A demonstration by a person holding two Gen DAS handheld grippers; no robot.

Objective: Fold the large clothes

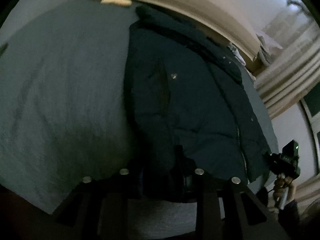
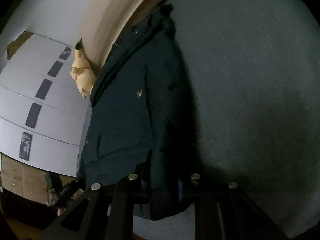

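While the dark jacket [image 1: 180, 100] lies lengthwise on the bed [image 1: 60, 80], seemingly halved already, left tongs [image 1: 162, 172] and right tongs [image 2: 164, 180] pinch its near hem; further folds remain.

Dark navy padded jacket [image 1: 186, 100]: matt woven cloth, puffy, quilted; small shiny metal snaps and a metal-toothed zip. Grey-blue bed cover [image 1: 60, 84]: matt cloth, faintly napped, lightly creased. Pale yellow stuffed toy [image 2: 84, 76]: soft plush. Beige headboard [image 1: 200, 6]: smooth, matt. Black gripper frames: matt plastic with polished round metal studs [image 2: 195, 176]. White drawer fronts [image 2: 50, 108]: smooth, satin.
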